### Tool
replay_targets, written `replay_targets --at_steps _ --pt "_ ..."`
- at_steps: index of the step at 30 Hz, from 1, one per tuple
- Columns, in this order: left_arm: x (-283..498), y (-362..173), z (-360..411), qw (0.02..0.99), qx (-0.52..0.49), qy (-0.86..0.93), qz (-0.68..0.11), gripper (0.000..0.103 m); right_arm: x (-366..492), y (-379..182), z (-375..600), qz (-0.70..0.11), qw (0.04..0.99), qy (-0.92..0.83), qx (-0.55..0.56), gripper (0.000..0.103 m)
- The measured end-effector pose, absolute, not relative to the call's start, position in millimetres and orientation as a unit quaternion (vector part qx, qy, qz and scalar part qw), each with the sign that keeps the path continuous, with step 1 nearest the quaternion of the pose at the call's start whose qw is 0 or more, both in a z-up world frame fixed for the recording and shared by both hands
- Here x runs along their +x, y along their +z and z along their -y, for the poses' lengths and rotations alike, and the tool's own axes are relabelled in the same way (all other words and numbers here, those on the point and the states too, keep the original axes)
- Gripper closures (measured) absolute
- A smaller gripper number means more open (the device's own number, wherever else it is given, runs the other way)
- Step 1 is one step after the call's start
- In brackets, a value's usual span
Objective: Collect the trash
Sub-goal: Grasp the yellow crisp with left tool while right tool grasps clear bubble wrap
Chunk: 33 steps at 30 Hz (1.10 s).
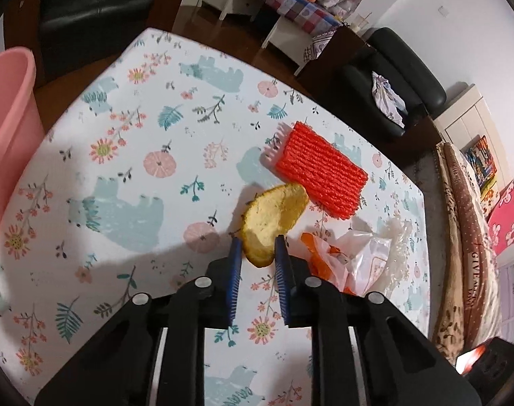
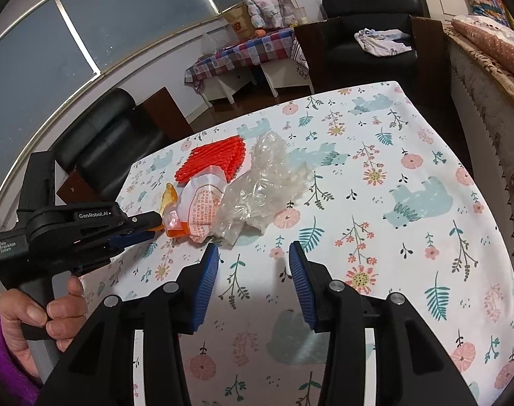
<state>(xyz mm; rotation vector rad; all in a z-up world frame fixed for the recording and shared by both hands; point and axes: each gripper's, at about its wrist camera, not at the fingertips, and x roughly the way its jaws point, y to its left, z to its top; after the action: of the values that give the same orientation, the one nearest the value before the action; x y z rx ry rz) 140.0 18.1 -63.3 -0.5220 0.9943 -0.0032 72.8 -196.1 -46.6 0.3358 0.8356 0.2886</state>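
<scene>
The left tongs (image 1: 257,247) are closed on the near end of a yellow peel (image 1: 274,223), one blue pad on each side of it, the rest of the peel pointing away toward 12 o'clock over the counter (image 1: 128,155). Just past the peel, at about 1 o'clock, lies a red foam net (image 1: 319,172), flat on the flowered cloth and close to the peel's far end. At 3 o'clock from the left tongs sits an orange and white wrapper (image 1: 338,264) with a crumpled clear bag (image 1: 397,243) beside it, both near the counter's right edge. A pink bin (image 1: 10,128) stands off the counter's left side at 9 o'clock, with a wide bare stretch of cloth between it and the peel. The right tongs (image 2: 253,253) hang open over the counter, nothing between their pads; the clear bag and wrapper lie just ahead at 11 o'clock, and open cloth runs from 12 to 3 o'clock out to the far edge. From that side the left tool comes in low and nearly level from 9 o'clock, gripped from below by a hand (image 2: 44,318) in a purple sleeve. Black chairs (image 1: 389,77) and a bed (image 1: 460,223) crowd the counter's far and right sides.
</scene>
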Motion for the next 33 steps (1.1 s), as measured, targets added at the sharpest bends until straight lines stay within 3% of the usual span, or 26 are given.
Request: replay_targets --at_steps 16,20,28,33 --pt "93.5 -40.3 -11.1 0.912 -0.110 0.021 -0.395 0.089 94.6 -44.3 200.6 -0.415 0.878 0.135 0.197 0.059" --pt "82.0 -36.4 -11.4 0.917 -0.100 0.011 -0.385 0.089 111.3 -40.4 198.1 -0.414 0.877 0.123 0.210 0.049" --pt "74.4 -35.6 -15.6 0.919 -0.101 0.003 -0.381 0.089 132.0 -60.9 188.7 -0.444 0.862 0.104 0.223 0.047" --pt "70.4 -35.7 -17.6 0.920 -0.103 0.000 -0.379 0.089 127.9 -62.3 191.4 -0.439 0.864 0.113 0.220 0.067"
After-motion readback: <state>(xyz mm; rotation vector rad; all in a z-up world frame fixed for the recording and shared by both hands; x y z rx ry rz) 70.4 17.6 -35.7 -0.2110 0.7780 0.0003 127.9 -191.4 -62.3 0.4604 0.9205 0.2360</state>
